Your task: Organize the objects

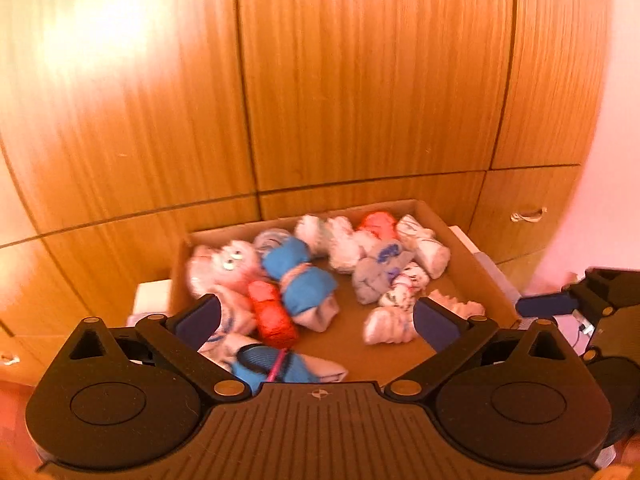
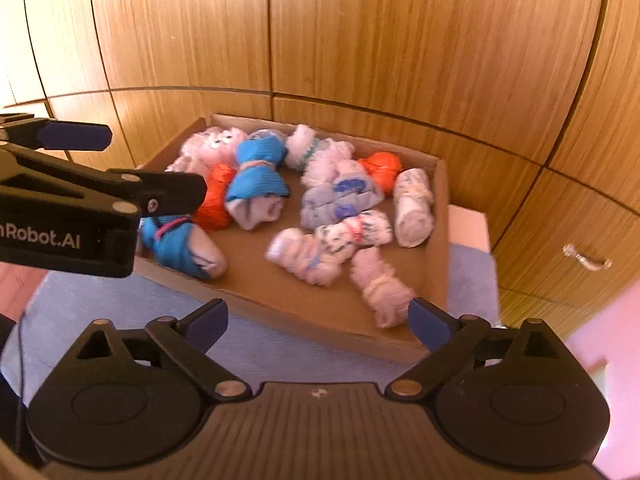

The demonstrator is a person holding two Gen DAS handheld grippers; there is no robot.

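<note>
My left gripper [image 1: 316, 322] and right gripper [image 2: 318, 322]: both spread wide, empty. Cardboard box [image 2: 439, 240]: rolled socks [image 2: 260, 178] heaped inside at twelve o'clock; sorting seemingly near done.

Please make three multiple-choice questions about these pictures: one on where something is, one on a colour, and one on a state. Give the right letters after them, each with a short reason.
1. Where do the rolled socks lie?
A. in a cardboard box
B. on the floor
C. in an open drawer

2. What colour is the sock bundle tied with a band in the middle of the left half of the box?
A. green
B. blue
C. black

3. How are the two grippers?
A. both open, nothing between the fingers
B. both shut on a sock
C. one open, one shut

Answers:
1. A: the cardboard box walls surround the socks.
2. B: the blue sock bundle shows it.
3. A: the left gripper and right gripper have their fingers spread wide, holding nothing.
</note>
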